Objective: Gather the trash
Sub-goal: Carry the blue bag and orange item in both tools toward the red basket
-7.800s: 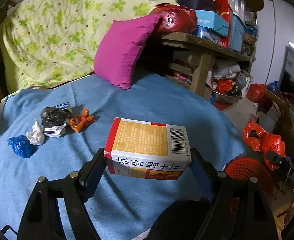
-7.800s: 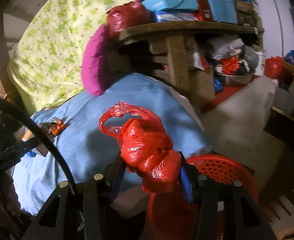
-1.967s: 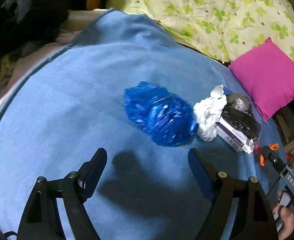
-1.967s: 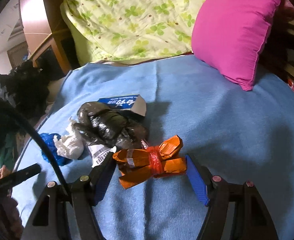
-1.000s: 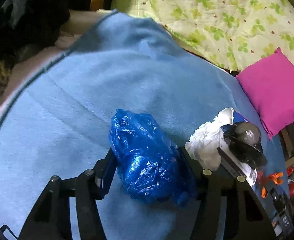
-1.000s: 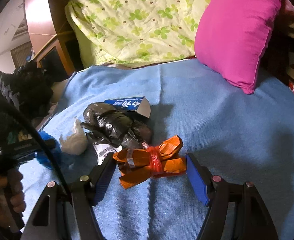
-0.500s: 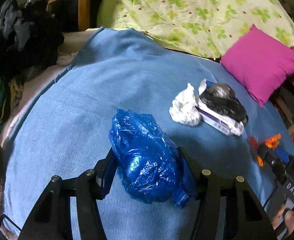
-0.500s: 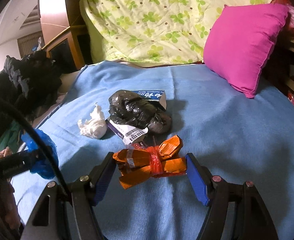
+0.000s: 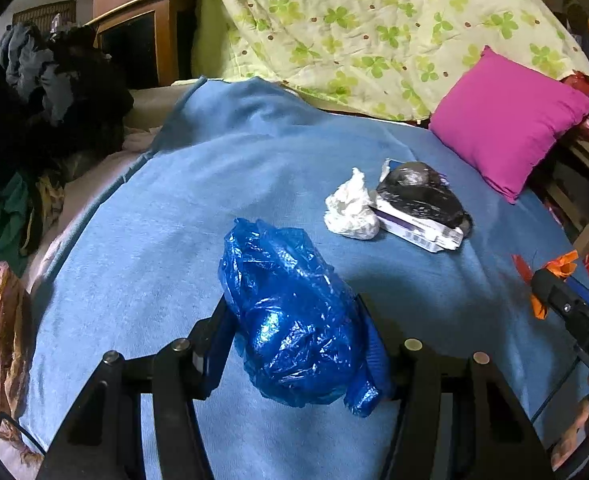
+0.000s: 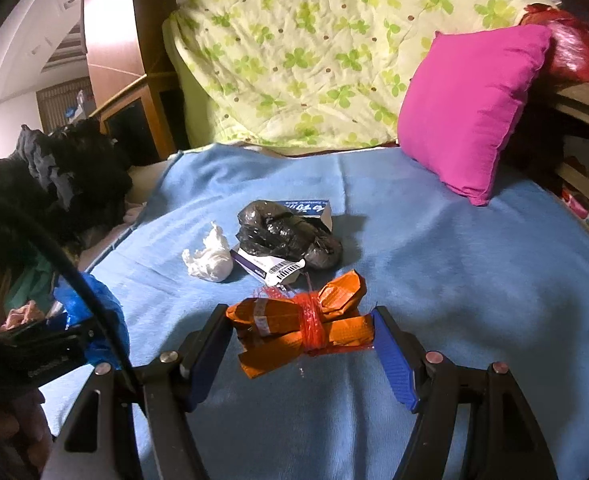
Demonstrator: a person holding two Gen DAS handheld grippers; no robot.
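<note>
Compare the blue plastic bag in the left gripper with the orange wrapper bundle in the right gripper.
The blue plastic bag is a puffy, shapeless crumple; the orange wrapper bundle is flat, folded and tied at its middle with red string. The bag fills the left gripper and bulges past its fingers; the bundle just spans the right gripper, which stands wider. Both are held above the blue blanket.

Your way is open across the blue blanket [image 10: 454, 264], bare to the right of the trash up to the pink pillow [image 10: 470, 112]. A white wad [image 10: 210, 260], black bag [image 10: 286, 236] and box [image 10: 270, 266] cluster mid-bed, touching. Piled dark clothes [image 9: 54, 92] crowd the left edge; the floral quilt [image 9: 374, 28] walls the far end.
</note>
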